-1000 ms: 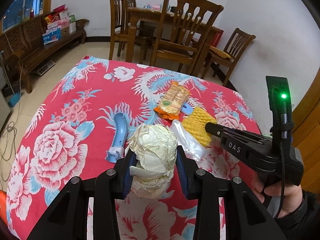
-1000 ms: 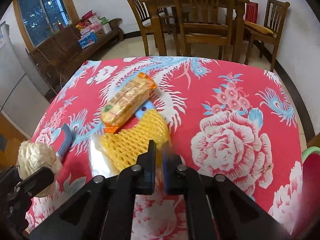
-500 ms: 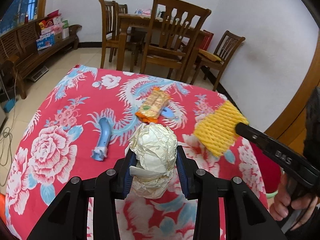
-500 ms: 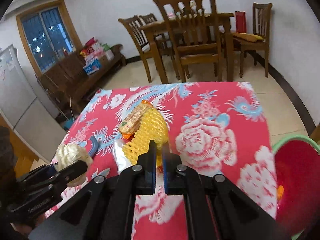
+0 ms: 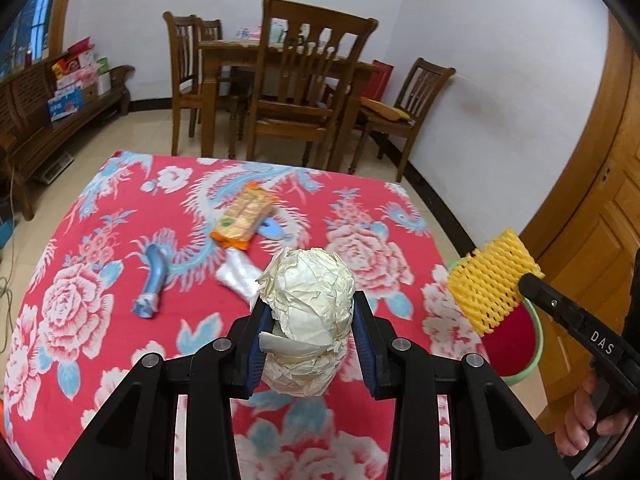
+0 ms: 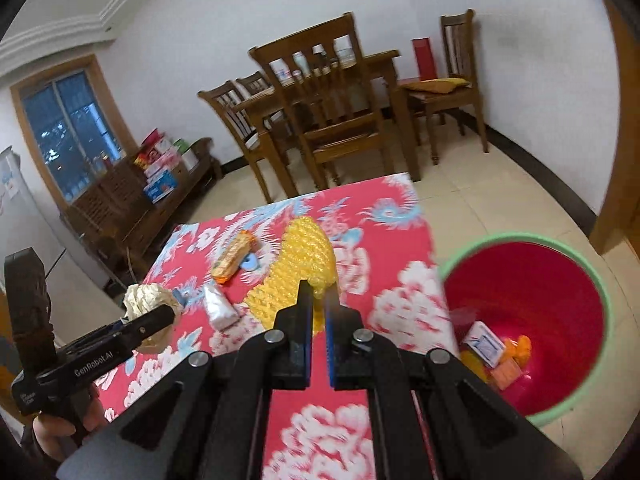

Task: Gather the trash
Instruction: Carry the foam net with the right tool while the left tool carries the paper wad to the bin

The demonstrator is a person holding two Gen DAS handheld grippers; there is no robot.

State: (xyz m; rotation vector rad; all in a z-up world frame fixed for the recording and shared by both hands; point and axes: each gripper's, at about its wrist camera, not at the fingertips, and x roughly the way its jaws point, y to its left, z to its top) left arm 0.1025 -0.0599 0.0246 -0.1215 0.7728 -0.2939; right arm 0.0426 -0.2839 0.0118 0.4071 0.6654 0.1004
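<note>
Now the right gripper (image 6: 316,304), clenched on the yellow foam net (image 6: 298,268), hangs left of the red bin (image 6: 592,280) — nearer it than the left gripper (image 5: 308,332), which grasps a paper ball (image 5: 310,312) over the counter (image 5: 80,308).

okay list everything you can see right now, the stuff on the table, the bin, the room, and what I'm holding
paper ball: one, cream, clamped in the left hand-held gripper
foam net: one, yellow, pinched by the right hand-held gripper near the bin
biscuit pack: one, orange, lying mid-table
plastic wrapper: one, clear, below the biscuit pack
blue tube: one, on the table's left side
tablecloth: one, red with flowers
bin: one, red with a green rim, on the floor beside the table, trash inside
chairs: several, brown wood, around a far table
left hand-held gripper: black
right hand-held gripper: black
</note>
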